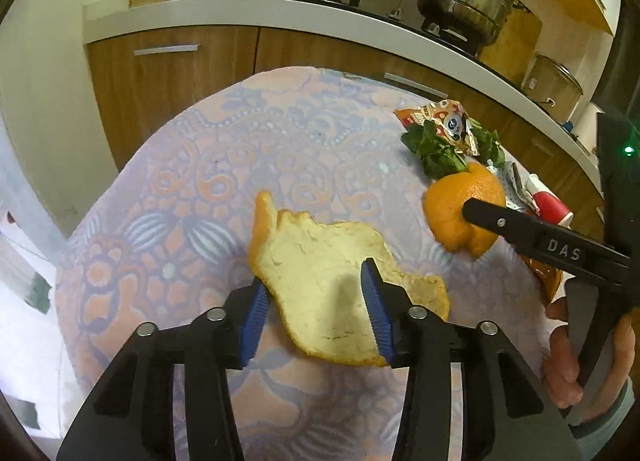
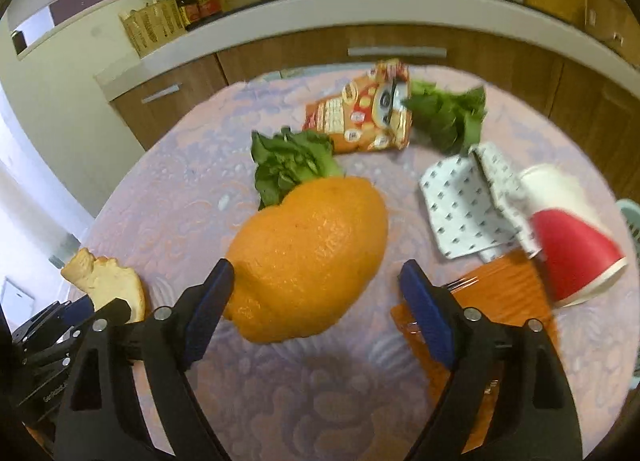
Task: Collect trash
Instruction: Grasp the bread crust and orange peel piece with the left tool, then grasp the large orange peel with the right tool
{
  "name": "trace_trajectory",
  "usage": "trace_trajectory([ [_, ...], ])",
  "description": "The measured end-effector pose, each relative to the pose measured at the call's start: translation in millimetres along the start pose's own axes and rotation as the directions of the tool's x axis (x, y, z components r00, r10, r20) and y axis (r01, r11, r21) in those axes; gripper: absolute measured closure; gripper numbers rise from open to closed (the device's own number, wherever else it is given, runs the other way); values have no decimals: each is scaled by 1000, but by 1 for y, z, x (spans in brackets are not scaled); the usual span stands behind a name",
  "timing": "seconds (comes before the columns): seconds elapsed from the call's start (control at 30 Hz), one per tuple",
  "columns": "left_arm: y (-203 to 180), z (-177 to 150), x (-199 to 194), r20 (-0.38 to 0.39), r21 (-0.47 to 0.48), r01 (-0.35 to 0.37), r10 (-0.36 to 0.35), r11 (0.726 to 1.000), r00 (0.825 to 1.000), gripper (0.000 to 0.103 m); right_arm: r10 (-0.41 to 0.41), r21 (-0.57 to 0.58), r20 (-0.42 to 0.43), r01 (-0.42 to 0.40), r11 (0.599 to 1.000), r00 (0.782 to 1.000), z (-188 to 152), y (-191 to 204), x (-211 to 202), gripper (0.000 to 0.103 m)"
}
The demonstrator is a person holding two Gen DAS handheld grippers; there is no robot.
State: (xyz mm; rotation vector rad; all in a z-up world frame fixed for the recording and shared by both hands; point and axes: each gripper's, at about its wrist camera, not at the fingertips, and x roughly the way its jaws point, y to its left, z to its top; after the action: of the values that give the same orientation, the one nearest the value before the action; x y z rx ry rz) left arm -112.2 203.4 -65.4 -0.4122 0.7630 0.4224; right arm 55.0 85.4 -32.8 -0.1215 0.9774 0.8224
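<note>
A flat piece of orange peel point(image 1: 324, 281), pale side up, lies on the patterned tablecloth point(image 1: 200, 189) between the fingers of my left gripper point(image 1: 312, 293), which is open around it. It also shows in the right wrist view point(image 2: 108, 281). A domed piece of orange peel point(image 2: 308, 257) lies rind up in front of my right gripper point(image 2: 316, 281), which is open with its left finger at the peel's edge. It also shows in the left wrist view point(image 1: 460, 201).
Behind the domed peel lie green leaves point(image 2: 292, 165), a snack wrapper point(image 2: 368, 117), more leaves point(image 2: 448, 117), a dotted napkin point(image 2: 468, 201), a red and white paper cup point(image 2: 568, 245) on its side and an orange wrapper point(image 2: 500, 289). Kitchen cabinets point(image 1: 172, 89) stand behind the table.
</note>
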Motion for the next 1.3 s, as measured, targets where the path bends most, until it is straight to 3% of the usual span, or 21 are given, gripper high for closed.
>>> trace_trajectory([
  [0.17,0,-2,-1,6,-5,-40,40,999,999,81,-14,-48,-20,13,999,1000,0,9,7,16],
  [0.3,-2,-3,-2,10,-3,-54,54,999,998,83,-50,-104,-11,49,993,999,-1,20,9,18],
  [0.4,-4,-4,-4,19,2,-64,64,998,998,88,-39,-133,7,39,990,999,-5,24,5,32],
  [0.47,-5,-5,-7,31,2,-65,65,998,997,91,-28,-151,23,32,988,999,-8,27,-1,53],
  [0.53,-4,-5,-10,39,-5,-59,59,998,998,94,-20,-172,29,25,985,999,-11,30,-4,67],
  [0.63,-3,-4,-16,50,-19,-37,38,999,998,98,-16,-189,72,29,981,997,-14,32,-14,78],
  [1.0,-12,6,-47,112,-3,-9,9,1000,994,99,46,-150,139,-25,988,989,-22,12,-57,82],
  [1.03,-10,6,-49,114,-12,4,-2,1000,993,99,50,-146,141,-29,989,989,-23,10,-60,83],
  [1.07,-9,6,-51,116,-19,13,-11,1000,993,99,58,-143,140,-38,989,988,-24,8,-63,91],
  [1.3,-1,9,-70,141,-29,8,-4,1000,990,99,71,-158,114,-52,986,991,-33,1,-75,94],
])
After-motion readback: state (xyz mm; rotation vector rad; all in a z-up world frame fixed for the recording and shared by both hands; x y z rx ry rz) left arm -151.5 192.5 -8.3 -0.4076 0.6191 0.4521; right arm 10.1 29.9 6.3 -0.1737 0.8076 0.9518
